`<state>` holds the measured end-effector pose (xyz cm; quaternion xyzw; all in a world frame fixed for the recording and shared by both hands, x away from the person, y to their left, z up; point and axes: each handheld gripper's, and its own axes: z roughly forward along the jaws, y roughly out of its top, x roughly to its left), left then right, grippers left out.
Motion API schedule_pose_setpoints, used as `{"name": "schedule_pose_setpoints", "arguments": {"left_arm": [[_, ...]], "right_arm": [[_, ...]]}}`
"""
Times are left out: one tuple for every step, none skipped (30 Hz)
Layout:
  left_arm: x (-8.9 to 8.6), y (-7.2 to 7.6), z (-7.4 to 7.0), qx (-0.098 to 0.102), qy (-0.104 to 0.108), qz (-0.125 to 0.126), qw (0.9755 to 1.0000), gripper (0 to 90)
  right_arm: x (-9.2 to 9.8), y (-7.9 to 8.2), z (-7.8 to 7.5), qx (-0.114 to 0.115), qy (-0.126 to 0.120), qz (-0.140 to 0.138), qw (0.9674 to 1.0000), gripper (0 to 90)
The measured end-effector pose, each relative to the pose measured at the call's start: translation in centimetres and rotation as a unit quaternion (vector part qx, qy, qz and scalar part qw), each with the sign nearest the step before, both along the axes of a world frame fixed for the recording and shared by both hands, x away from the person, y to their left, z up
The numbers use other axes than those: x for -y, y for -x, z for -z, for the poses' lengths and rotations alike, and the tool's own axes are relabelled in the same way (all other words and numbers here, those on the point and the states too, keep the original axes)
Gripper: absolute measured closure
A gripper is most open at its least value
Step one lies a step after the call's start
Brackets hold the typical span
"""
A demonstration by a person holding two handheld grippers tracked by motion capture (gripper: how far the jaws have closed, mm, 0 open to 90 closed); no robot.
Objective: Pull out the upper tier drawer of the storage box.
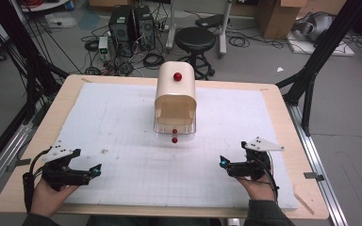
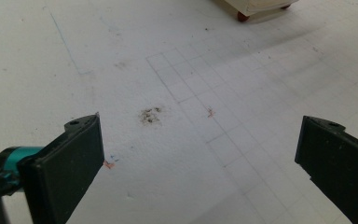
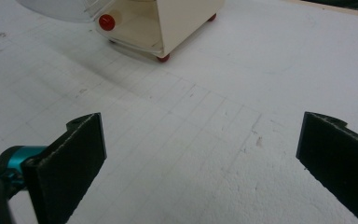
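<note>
I see a cream box-shaped container (image 1: 175, 96) standing at the middle of the white gridded sheet (image 1: 122, 136), toward the far side, with a red knob (image 1: 177, 76) on its top and a clear flap (image 1: 175, 129) at its open front, facing me. Two more red knobs show at that front, one just above the other (image 1: 174, 140). In the right gripper view the container (image 3: 182, 21) sits on small red feet (image 3: 163, 58), and a red ball (image 3: 106, 21) shows at the edge of the clear flap. My left tongs (image 1: 94, 170) rest low over the near left part of the sheet, held in my left hand (image 1: 49, 193), with the jaws spread wide and nothing between them; in the left gripper view a dark smudge (image 2: 150, 115) lies on the sheet ahead of them. My right tongs (image 1: 223, 162) hang over the near right part, in my right hand (image 1: 259, 186), jaws likewise spread and empty. Both are well apart from the container. The sheet lies on a wooden surface (image 1: 283, 108); beyond it, on the floor, a black stool (image 1: 195, 40) and computer towers (image 1: 132, 26) stand among cables.
</note>
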<state>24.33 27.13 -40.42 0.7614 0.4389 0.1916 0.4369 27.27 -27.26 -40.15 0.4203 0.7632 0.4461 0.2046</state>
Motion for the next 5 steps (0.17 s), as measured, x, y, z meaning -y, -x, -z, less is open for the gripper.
{"name": "schedule_pose_setpoints", "arguments": {"left_arm": [[0.01, 0.00, 0.02, -0.001, 0.001, -0.001, 1.0000, 1.7], [0.01, 0.01, 0.03, -0.001, 0.001, 0.000, 1.0000, 1.7], [0.02, 0.01, 0.03, -0.001, 0.001, 0.000, 1.0000, 1.7], [0.03, -0.01, 0.06, -0.001, 0.001, 0.000, 1.0000, 1.7], [0.04, -0.03, 0.08, 0.000, 0.001, 0.001, 1.0000, 1.7]], "right_arm": [[0.04, -0.01, 0.06, 0.001, 0.001, -0.001, 1.0000, 0.3], [0.08, 0.05, 0.18, 0.001, -0.001, 0.000, 1.0000, 0.3], [0.13, 0.06, 0.29, 0.002, -0.002, -0.001, 1.0000, 0.3], [0.12, 0.12, 0.38, 0.000, -0.003, 0.000, 1.0000, 0.3], [0.12, 0.15, 0.47, 0.001, -0.004, 0.000, 1.0000, 0.3]]}}
